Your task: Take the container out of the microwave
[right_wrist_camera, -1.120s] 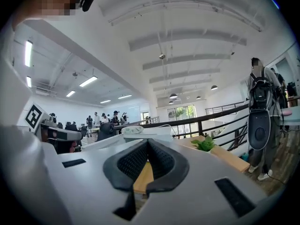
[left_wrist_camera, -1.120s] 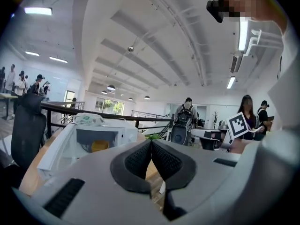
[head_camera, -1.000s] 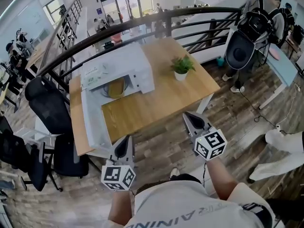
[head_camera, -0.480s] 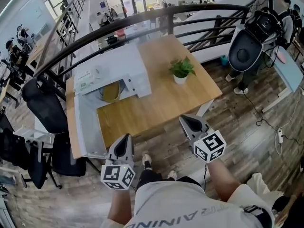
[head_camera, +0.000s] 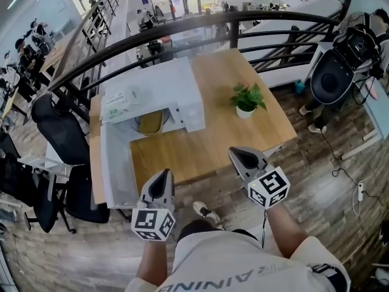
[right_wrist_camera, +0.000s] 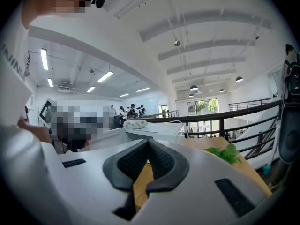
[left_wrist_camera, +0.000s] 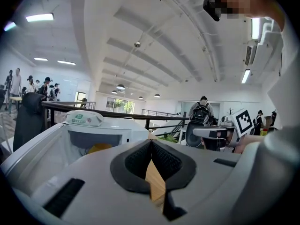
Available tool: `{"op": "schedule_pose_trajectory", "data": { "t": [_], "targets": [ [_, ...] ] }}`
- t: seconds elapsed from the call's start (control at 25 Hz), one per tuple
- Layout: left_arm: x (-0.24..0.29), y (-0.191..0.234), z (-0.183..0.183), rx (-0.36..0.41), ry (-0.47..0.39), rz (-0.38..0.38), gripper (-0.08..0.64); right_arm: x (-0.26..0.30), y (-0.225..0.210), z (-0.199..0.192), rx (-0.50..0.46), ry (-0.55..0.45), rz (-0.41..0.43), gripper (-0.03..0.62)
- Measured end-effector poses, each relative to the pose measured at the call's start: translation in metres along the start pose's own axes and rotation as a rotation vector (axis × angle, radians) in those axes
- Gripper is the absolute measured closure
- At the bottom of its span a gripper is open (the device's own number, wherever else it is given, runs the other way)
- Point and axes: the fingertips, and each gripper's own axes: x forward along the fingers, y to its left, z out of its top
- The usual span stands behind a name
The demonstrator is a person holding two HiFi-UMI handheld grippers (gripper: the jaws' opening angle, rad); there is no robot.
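**Container (head_camera: 150,121) inside open microwave, both grippers clenched and empty**

Rounded and yellow, the container sits in the cavity of a boxy white microwave (head_camera: 176,87), upper left of centre in the head view. The flat white microwave door (head_camera: 115,163) hangs open toward the lower left. A soft white packet (head_camera: 121,97) with a green label lies on the microwave's top. The microwave stands on a pale wood-grain worktop (head_camera: 225,132). To its right is a leafy green plant (head_camera: 246,97) in a small white pot.

Low in the frame, the left gripper (head_camera: 161,174) and right gripper (head_camera: 237,154) hover at the worktop's near edge, well apart from the container. Each gripper view shows smooth grey shells and black ribbed pads pressed together at the tips, with nothing between them. A curved black metal railing (head_camera: 182,26) runs behind the worktop.
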Motion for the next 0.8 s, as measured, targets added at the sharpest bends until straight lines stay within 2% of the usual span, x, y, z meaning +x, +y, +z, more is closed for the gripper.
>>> {"op": "schedule_pose_trajectory", "data": {
  "t": [0.16,0.36,0.52,0.8],
  "targets": [
    [0.012,0.029,-0.004,-0.022,-0.007,0.046,0.528,0.056,0.014,-0.003,-0.032,0.030,0.107,0.571],
    [0.021,0.077,-0.004,-0.074,-0.027,0.140,0.528,0.125,0.033,-0.003,-0.059,0.068,0.243,0.571],
    [0.031,0.111,-0.001,-0.091,-0.033,0.190,0.528,0.160,0.040,0.005,-0.087,0.077,0.305,0.571],
    [0.034,0.128,0.003,-0.102,-0.032,0.246,0.528,0.191,0.050,-0.003,-0.121,0.116,0.379,0.571]
  ]
}}
